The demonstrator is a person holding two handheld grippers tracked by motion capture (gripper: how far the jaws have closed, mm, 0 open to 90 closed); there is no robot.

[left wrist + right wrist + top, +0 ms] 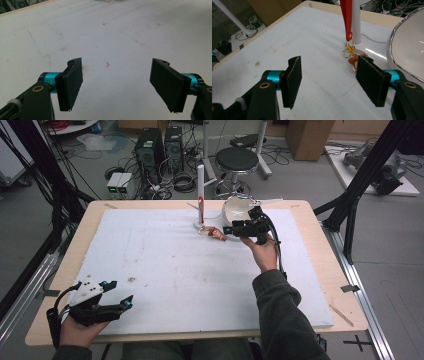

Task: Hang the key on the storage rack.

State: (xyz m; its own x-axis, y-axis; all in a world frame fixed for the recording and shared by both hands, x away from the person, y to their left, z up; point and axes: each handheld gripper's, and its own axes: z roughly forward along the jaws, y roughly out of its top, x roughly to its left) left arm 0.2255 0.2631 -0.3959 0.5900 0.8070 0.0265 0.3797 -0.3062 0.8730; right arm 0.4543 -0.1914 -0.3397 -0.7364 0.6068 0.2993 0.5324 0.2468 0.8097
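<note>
Right gripper view: I see my right gripper (327, 82) with jaws parted, nothing between the pads, a small orange keychain charm (353, 60) just beside its far pad, hanging by a red strap (347, 18) from the white post (356, 21).

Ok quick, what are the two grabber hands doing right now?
Left gripper: open, nothing between its jaws, above the white mat.
Right gripper: open, holding nothing, beside the red strap keychain.
</note>
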